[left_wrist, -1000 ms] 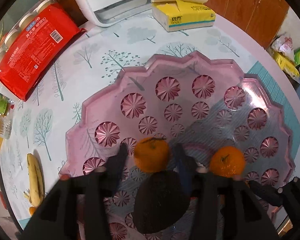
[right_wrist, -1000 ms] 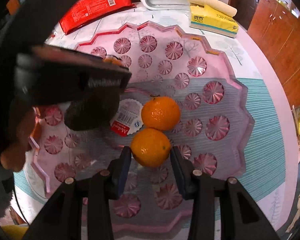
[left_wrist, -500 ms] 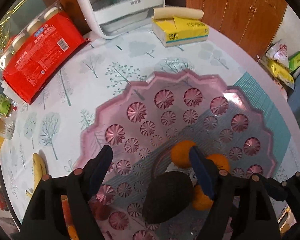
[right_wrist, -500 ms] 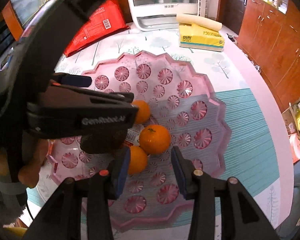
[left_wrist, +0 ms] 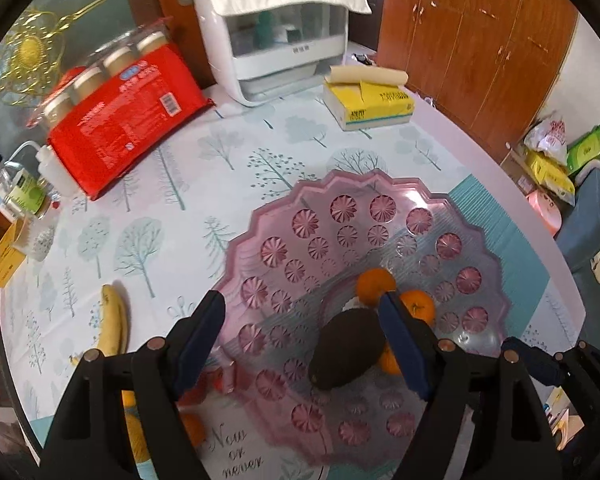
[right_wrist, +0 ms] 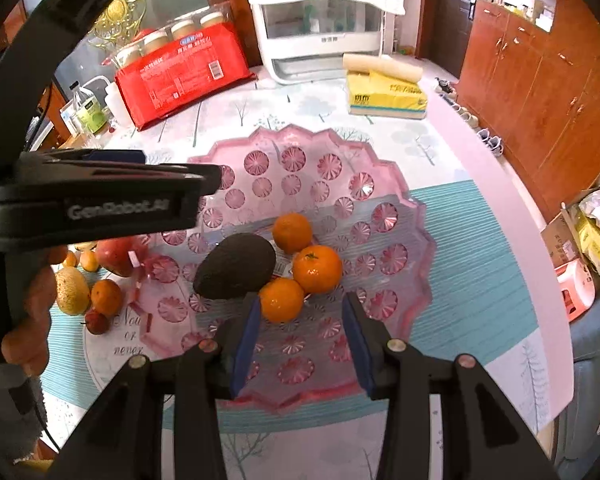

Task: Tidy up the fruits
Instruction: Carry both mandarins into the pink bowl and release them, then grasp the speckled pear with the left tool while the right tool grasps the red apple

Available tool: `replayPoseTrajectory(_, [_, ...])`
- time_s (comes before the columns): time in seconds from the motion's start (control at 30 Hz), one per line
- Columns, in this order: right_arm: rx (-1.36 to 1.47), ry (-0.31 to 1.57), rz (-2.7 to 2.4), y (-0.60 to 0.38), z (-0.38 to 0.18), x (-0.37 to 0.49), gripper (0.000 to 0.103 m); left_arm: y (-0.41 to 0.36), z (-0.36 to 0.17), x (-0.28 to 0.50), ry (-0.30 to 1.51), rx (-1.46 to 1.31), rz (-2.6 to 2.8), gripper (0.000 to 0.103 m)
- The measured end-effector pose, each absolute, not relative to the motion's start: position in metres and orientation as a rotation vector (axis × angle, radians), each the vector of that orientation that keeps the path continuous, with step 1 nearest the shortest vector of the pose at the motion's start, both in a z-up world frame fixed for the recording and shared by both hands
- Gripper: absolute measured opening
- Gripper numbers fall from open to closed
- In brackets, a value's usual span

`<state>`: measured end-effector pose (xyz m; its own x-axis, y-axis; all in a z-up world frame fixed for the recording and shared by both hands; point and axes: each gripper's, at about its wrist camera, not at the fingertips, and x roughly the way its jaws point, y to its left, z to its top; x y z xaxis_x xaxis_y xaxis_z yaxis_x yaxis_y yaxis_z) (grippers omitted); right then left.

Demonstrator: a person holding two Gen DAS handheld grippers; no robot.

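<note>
left tool (left_wrist: 300, 340) wide, empty | right tool (right_wrist: 302, 336) narrower, empty | banana (left_wrist: 114, 322) left view only | apple (right_wrist: 118, 254) right view only

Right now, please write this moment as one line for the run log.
left gripper: open, empty | right gripper: open, empty | pink tray: three oranges, one avocado | banana: on table

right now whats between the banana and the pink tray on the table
Only bare tree-print tablecloth lies between the banana and the pink tray; the left wrist view shows it, with the left tool's finger overlapping nearer the camera.
</note>
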<state>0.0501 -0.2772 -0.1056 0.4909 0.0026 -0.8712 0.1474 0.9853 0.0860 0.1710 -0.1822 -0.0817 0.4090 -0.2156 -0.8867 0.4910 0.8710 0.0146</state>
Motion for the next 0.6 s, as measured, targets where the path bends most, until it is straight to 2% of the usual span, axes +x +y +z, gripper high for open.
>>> replayPoseTrajectory(0.33, [0.215,1.002,-0.136,-0.276,-0.075,0.026,0.043,-0.115,-0.036,0.135,0.996,0.223,-0.402,0.078])
replayPoseTrajectory(0.43, [0.237,0.987,-0.128,-0.272,-0.067,0.023,0.043,-0.086,-0.019,0.126,0.968,0.203,-0.369,0.083])
replayPoseTrajectory(0.6, [0.243,0.939,-0.090,-0.253,-0.046,0.024,0.043,-0.034,0.003,0.114,0.917,0.184,-0.289,0.084])
